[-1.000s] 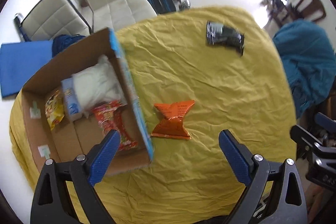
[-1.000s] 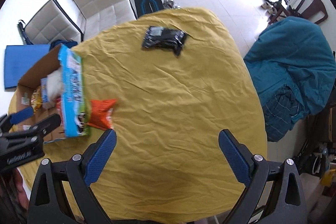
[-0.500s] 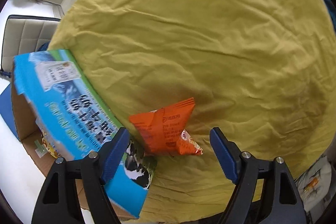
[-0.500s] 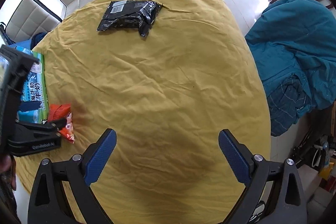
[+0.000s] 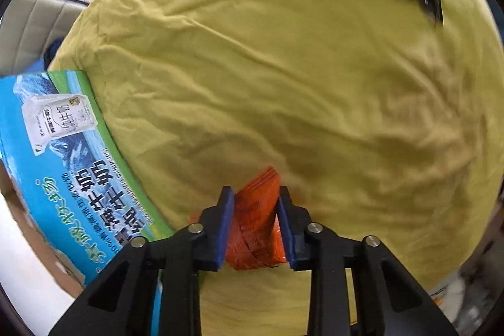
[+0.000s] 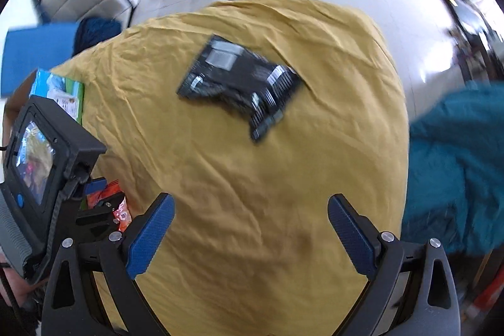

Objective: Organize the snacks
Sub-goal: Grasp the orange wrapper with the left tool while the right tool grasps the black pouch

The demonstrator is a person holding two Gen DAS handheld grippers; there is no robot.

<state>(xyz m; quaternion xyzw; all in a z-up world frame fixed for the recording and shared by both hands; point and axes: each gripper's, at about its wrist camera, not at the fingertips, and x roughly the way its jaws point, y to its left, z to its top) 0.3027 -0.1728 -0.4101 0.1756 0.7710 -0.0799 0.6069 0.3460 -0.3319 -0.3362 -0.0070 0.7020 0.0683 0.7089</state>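
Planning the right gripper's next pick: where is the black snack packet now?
In the right wrist view, the black packet lies flat on the yellow cloth, far side, ahead of the open right gripper.

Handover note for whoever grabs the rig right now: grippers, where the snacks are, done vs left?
Left gripper: jaws just closed on the orange snack packet, still on the yellow cloth beside the milk carton box.
Right gripper: open, empty, above the cloth.
Black snack packet: loose at the cloth's far side.
Done: orange packet gripped.
Left: box the orange, then the black.
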